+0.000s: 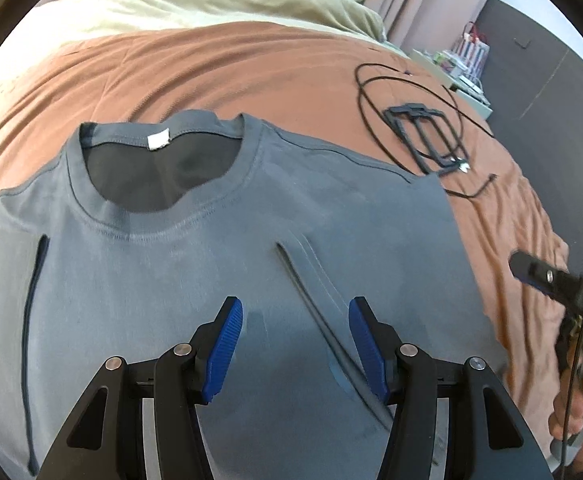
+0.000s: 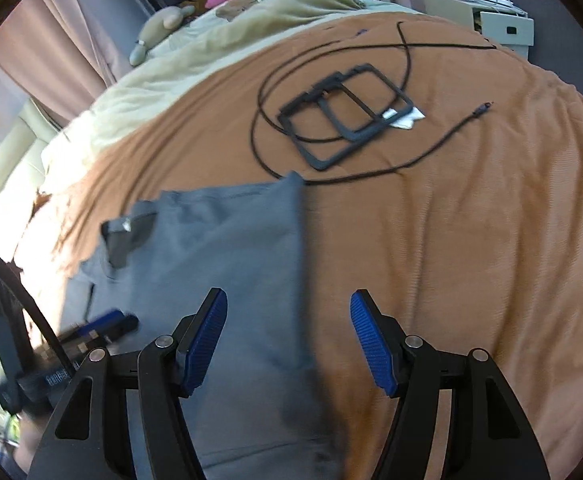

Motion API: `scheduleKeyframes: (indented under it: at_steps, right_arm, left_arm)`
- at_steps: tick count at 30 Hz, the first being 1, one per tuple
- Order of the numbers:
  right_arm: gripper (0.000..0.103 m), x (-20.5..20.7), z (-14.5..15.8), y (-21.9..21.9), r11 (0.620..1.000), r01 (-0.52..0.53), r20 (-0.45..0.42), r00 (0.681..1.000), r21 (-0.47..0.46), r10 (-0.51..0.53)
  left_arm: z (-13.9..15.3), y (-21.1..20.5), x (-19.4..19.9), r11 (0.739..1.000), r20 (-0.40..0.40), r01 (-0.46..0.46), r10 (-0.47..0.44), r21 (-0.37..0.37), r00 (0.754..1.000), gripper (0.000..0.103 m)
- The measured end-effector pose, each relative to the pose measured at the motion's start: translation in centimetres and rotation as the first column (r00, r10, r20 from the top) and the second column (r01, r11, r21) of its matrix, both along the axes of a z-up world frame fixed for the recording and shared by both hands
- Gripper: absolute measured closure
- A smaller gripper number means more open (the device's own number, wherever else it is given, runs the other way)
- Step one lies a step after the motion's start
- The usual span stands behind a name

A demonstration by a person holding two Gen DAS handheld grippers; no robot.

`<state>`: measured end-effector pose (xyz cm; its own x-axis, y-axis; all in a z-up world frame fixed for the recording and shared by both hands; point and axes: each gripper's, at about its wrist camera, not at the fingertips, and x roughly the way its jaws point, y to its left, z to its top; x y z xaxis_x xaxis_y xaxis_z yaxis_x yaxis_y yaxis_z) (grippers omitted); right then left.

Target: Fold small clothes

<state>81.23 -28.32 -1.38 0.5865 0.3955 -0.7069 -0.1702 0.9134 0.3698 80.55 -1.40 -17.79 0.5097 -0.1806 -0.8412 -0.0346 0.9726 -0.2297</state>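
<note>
A grey T-shirt (image 1: 171, 272) lies face up on the orange-brown bedspread (image 1: 251, 72), collar and white label (image 1: 158, 141) toward the far side. Its sides look folded inward, leaving a straight right edge (image 2: 301, 264). My left gripper (image 1: 295, 304) hovers open over the shirt's chest, with only flat cloth below its blue pads (image 1: 227, 344). My right gripper (image 2: 289, 296) is open above the shirt's (image 2: 219, 248) right edge, one finger over cloth and the other over bedspread (image 2: 471, 240). Each gripper shows in the other's view, the right gripper (image 1: 531, 272) in a hand and the left gripper (image 2: 111, 324) blurred.
A looped black cable (image 2: 407, 64) and black rectangular frames (image 2: 347, 120) lie on the bedspread beyond the shirt's right corner. A cream duvet (image 1: 211, 0) and soft toys (image 2: 163, 20) fill the head of the bed. A white nightstand (image 2: 499, 24) stands at the far right.
</note>
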Motion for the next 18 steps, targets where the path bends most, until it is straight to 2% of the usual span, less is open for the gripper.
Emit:
scheduleKeyframes:
  at_steps: [3, 5, 7, 8, 9, 14, 17, 18]
  right_arm:
    - [0.057, 0.2, -1.4, 0.7, 0.999, -0.037, -0.03, 0.999, -0.016, 0.037]
    - [0.059, 0.5, -2.3, 1.1, 0.998, -0.062, -0.043, 0.997, -0.033, 0.061]
    - [0.062, 1.2, -3.3, 1.8, 0.994, -0.078, -0.053, 0.996, -0.073, 0.074]
    - [0.064, 1.5, -3.7, 2.0, 0.992, -0.083, -0.054, 0.996, -0.092, 0.078]
    - [0.064, 1.6, -3.8, 2.3, 0.991, -0.087, -0.045, 0.996, -0.104, 0.082]
    - [0.064, 2.6, -4.1, 2.6, 0.993, -0.084, -0.028, 0.996, -0.087, 0.082]
    - [0.064, 3.2, -4.2, 2.8, 0.994, -0.082, -0.025, 0.996, -0.077, 0.08]
    - [0.064, 3.3, -4.2, 2.6, 0.994, -0.081, -0.024, 0.997, -0.074, 0.08]
  left_arm:
    - [-0.7, 0.1, 1.0, 0.999, 0.002, -0.006, 0.006, 0.046, 1.0, 0.046]
    - [-1.4, 0.1, 1.7, 0.997, -0.002, -0.009, 0.009, 0.078, 1.0, 0.046]
    - [-1.9, 0.3, 2.2, 0.997, 0.001, -0.008, 0.008, 0.081, 1.0, 0.058]
    - [-2.0, 0.3, 2.4, 0.996, 0.003, -0.005, 0.005, 0.086, 1.0, 0.069]
    - [-2.0, 0.2, 2.5, 0.996, 0.008, 0.0, -0.001, 0.09, 1.0, 0.074]
    - [-2.0, -0.8, 3.2, 0.992, 0.021, 0.077, -0.079, 0.097, 0.997, 0.075]
    - [-2.2, -1.3, 3.6, 0.99, 0.018, 0.091, -0.094, 0.112, 0.995, 0.076]
    - [-2.3, -1.4, 3.7, 0.989, 0.019, 0.093, -0.096, 0.116, 0.995, 0.081]
